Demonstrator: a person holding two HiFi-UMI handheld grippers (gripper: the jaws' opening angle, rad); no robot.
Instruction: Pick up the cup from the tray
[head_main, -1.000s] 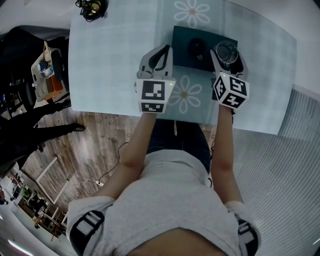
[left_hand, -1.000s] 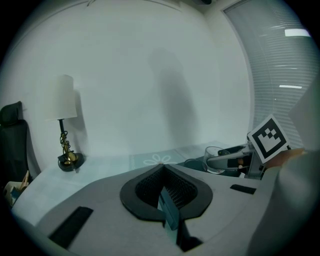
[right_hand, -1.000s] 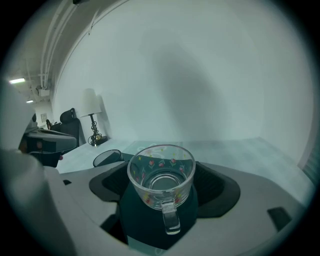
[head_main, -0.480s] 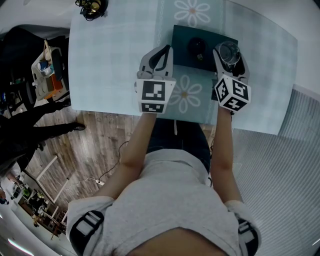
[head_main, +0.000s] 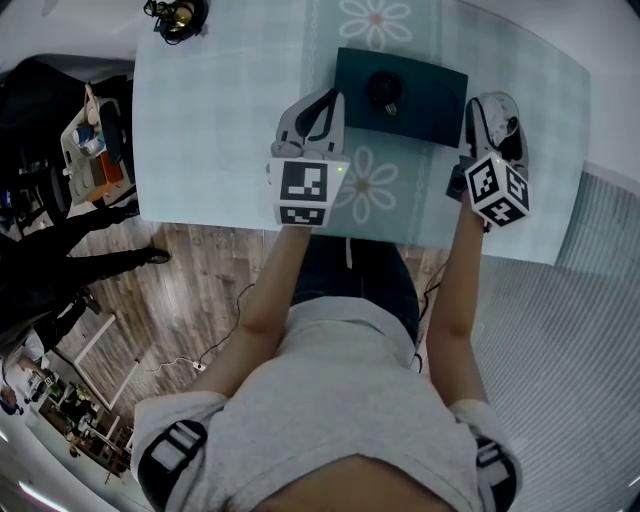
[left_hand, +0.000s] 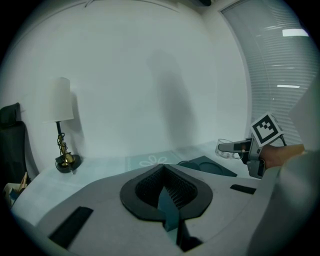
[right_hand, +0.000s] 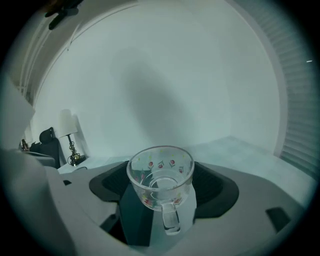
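I see a pale wall (left_hand: 150, 75) filling the space behind the counter (head_main: 220, 120), with blinds (left_hand: 280, 65) on the right. The wood floor (head_main: 200, 290) runs under the counter's near edge, where I stand, and clutter (head_main: 95, 140) sits past its left edge.

The counter is pale and glossy. A runner (head_main: 370, 185) printed with daisies crosses its middle from far edge to near edge. The dark tray (head_main: 430, 95) lies on the runner, towards the far side.

My left tool (head_main: 318, 105) is clenched on nothing, jaws pressed together, and it sits just beside the tray's left edge. My right tool (head_main: 495, 105) is past the tray's right edge, over bare counter near the right rim. It is grasping the cup (right_hand: 161, 177), a clear glass one with small red flowers, with its handle turned towards the camera. The cup is off the tray. I cannot tell whether it touches the counter.

A lamp (head_main: 178, 15) stands at the far left corner, well apart from both tools. A small dark round item (head_main: 385, 88) sits on the tray between the two tools. The counter is bare between the lamp and the runner, and bare again around the right tool out to the right edge.
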